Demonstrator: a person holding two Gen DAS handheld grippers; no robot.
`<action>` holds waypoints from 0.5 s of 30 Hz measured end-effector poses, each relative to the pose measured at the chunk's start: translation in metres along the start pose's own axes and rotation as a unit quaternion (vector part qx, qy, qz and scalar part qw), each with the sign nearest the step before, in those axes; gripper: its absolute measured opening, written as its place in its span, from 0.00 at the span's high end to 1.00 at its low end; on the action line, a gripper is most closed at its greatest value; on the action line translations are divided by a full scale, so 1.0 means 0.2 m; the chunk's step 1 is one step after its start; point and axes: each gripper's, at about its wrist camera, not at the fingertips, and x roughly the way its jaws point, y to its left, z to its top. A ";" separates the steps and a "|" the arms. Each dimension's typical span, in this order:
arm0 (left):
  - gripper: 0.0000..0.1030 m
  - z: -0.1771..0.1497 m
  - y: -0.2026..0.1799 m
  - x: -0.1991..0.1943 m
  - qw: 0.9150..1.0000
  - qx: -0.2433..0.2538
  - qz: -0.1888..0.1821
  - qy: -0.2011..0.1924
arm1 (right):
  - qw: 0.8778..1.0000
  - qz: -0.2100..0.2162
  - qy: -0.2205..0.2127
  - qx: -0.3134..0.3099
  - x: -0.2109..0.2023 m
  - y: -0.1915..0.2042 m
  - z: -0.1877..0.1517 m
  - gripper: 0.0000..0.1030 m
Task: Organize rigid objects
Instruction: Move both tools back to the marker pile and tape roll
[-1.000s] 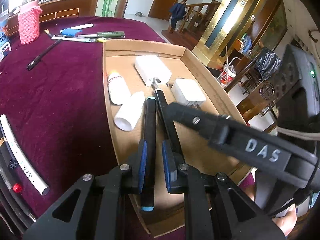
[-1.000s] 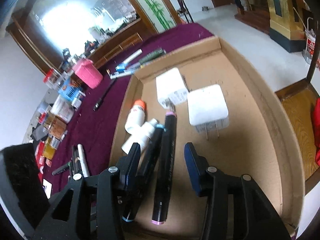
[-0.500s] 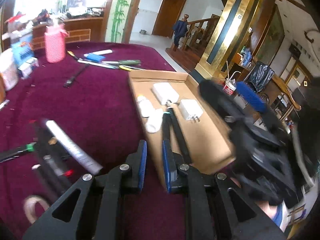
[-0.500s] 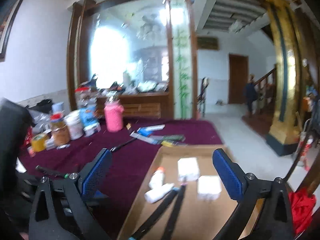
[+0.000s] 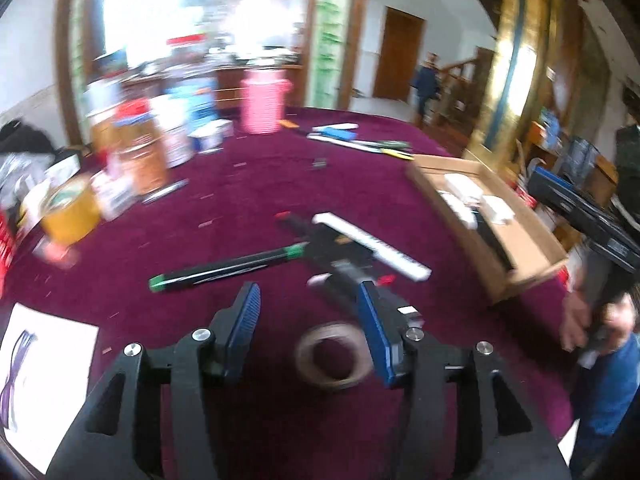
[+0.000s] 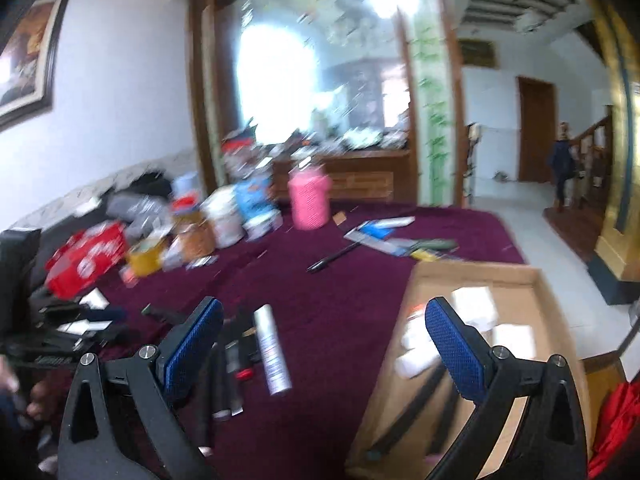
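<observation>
Both grippers are empty: my left gripper (image 5: 308, 324) has its jaws opening with nothing between them, and my right gripper (image 6: 320, 340) stands spread wide, nothing held. Under them stretches the maroon table (image 5: 248, 200), the biggest thing in view. On its right side lies the cardboard tray (image 6: 476, 272), shallow and open; inside it I make out white chargers (image 6: 474, 300), white bottles (image 6: 416, 360) and two black markers (image 6: 416, 404) lying side by side — blur softens all of it, so the bottles are my best reading. Along the table's far edge stands a cluster of jars and boxes with a pink knitted container (image 5: 263, 105) among them. Nearer, loose on the cloth and outside the tray: a white tube (image 5: 370, 246), a black marker with green ends (image 5: 228, 270) lying apart from it, and dark pens beside the tube. A brown tape ring (image 5: 332, 356) lies just below my left fingers, and a white paper (image 5: 44, 376) lies at the left edge.
</observation>
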 end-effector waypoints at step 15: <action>0.52 -0.11 0.51 0.13 0.986 -0.162 -0.021 0.016 | 0.972 0.093 0.188 -0.105 0.42 0.60 -0.24 0.04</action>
